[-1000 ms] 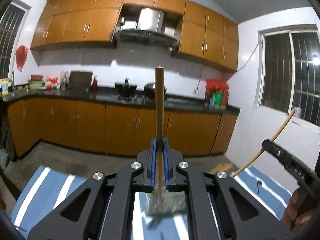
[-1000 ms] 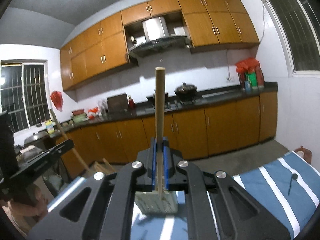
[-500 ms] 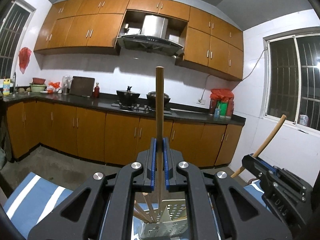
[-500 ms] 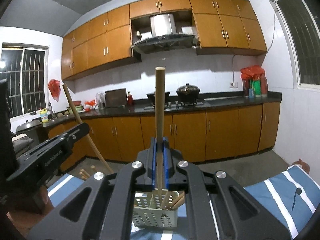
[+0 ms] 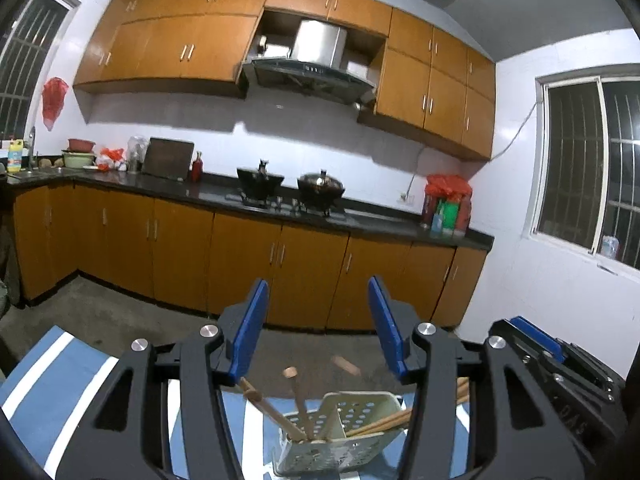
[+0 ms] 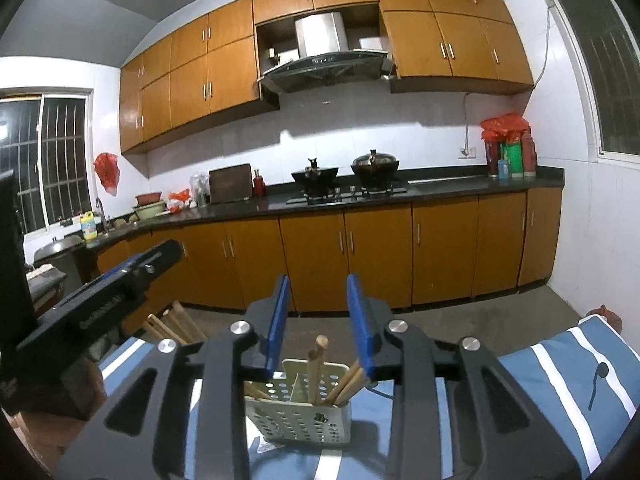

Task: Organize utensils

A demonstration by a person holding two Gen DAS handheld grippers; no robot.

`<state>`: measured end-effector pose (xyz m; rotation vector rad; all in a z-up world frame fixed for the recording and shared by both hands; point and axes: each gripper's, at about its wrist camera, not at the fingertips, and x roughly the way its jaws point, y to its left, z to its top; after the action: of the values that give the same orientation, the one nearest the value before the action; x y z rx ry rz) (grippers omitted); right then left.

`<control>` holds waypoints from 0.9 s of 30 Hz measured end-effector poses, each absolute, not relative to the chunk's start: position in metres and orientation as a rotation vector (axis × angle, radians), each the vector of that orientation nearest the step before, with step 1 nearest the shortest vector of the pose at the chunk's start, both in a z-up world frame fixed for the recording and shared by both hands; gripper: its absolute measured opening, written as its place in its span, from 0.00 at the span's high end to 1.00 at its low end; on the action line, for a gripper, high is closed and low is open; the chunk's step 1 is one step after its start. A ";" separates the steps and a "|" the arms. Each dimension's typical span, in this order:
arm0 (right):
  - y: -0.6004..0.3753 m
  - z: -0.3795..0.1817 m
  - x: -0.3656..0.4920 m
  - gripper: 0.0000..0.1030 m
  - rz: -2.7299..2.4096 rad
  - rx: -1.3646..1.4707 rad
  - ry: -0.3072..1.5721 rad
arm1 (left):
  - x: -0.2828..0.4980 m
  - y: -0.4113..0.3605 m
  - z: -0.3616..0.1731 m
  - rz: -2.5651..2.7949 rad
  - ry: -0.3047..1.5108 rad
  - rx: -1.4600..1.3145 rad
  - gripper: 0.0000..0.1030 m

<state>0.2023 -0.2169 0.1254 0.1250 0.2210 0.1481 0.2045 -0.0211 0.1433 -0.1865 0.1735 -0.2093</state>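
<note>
- Utensil holder [image 6: 302,412]: pale perforated plastic caddy w/ a divider, standing on the blue-and-white striped cloth [image 6: 560,376], near, just below both claws.
- Wooden chopsticks [image 6: 316,364] stand and lean inside it, tips up; in left-wrist view the chopsticks [image 5: 298,408] splay left and right over the holder [image 5: 340,432] rim.
- Left gripper [image 5: 318,322]: blue pads well apart and opening, nothing between them, holding nothing.
- Right gripper [image 6: 320,320]: jaws part-open and opening, narrower gap than left; nothing pinched, stick tops sit below the pads.
- Vs a sec ago: each claw was clamped on one upright chopstick; both sticks are now out of the jaws and in the caddy. Half a sec ago still clamped, caddy already under them.
- Right-wrist view only: left gripper from the side at far left, a loose bundle of sticks [image 6: 176,322] beside it, dark mark on cloth at right.
- Left-wrist view only: right gripper [image 5: 536,338] at right edge, one stick [image 5: 346,365] lying beyond the holder.
- Far: orange kitchen cabinets [image 5: 280,264], dark counter w/ pots.
</note>
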 end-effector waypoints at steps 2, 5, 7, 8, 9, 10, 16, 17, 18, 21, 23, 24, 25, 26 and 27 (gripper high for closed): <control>-0.221 0.128 0.195 0.62 0.145 0.132 0.208 | 0.200 -0.016 0.149 -0.207 0.161 -0.189 0.48; -0.225 0.132 0.179 0.52 0.140 0.136 0.190 | 0.188 -0.010 0.156 -0.201 0.142 -0.186 0.42; -0.226 0.133 0.169 0.42 0.136 0.133 0.179 | 0.178 -0.005 0.159 -0.189 0.130 -0.177 0.36; -0.227 0.134 0.161 0.36 0.133 0.129 0.171 | 0.170 -0.002 0.160 -0.180 0.122 -0.168 0.32; -0.228 0.134 0.155 0.32 0.130 0.124 0.165 | 0.164 0.001 0.161 -0.172 0.116 -0.159 0.27; -0.228 0.134 0.149 0.26 0.126 0.119 0.159 | 0.158 0.003 0.161 -0.162 0.110 -0.150 0.25; -0.227 0.132 0.107 0.04 0.076 0.084 0.104 | 0.111 0.023 0.157 -0.094 0.082 -0.105 0.02; -0.226 0.131 0.102 0.04 0.063 0.074 0.102 | 0.106 0.026 0.155 -0.090 0.084 -0.104 0.02; -0.224 0.129 0.096 0.04 0.045 0.060 0.103 | 0.102 0.028 0.153 -0.087 0.090 -0.101 0.02; -0.219 0.119 0.078 0.04 -0.007 0.012 0.110 | 0.086 0.032 0.144 -0.075 0.114 -0.079 0.02; -0.215 0.112 0.069 0.04 -0.039 -0.024 0.106 | 0.076 0.032 0.135 -0.064 0.125 -0.055 0.02; -0.213 0.108 0.064 0.04 -0.055 -0.044 0.102 | 0.072 0.032 0.131 -0.057 0.129 -0.042 0.02; -0.210 0.103 0.059 0.04 -0.079 -0.070 0.099 | 0.066 0.031 0.125 -0.047 0.131 -0.025 0.02; -0.208 0.099 0.056 0.04 -0.108 -0.091 0.097 | 0.062 0.030 0.121 -0.044 0.134 -0.015 0.02; -0.205 0.092 0.050 0.04 -0.151 -0.111 0.094 | 0.057 0.030 0.115 -0.042 0.138 -0.005 0.02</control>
<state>0.0496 -0.2051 0.0922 -0.1106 0.0941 -0.1512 0.0574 0.0298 0.1153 -0.0054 0.1379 -0.0419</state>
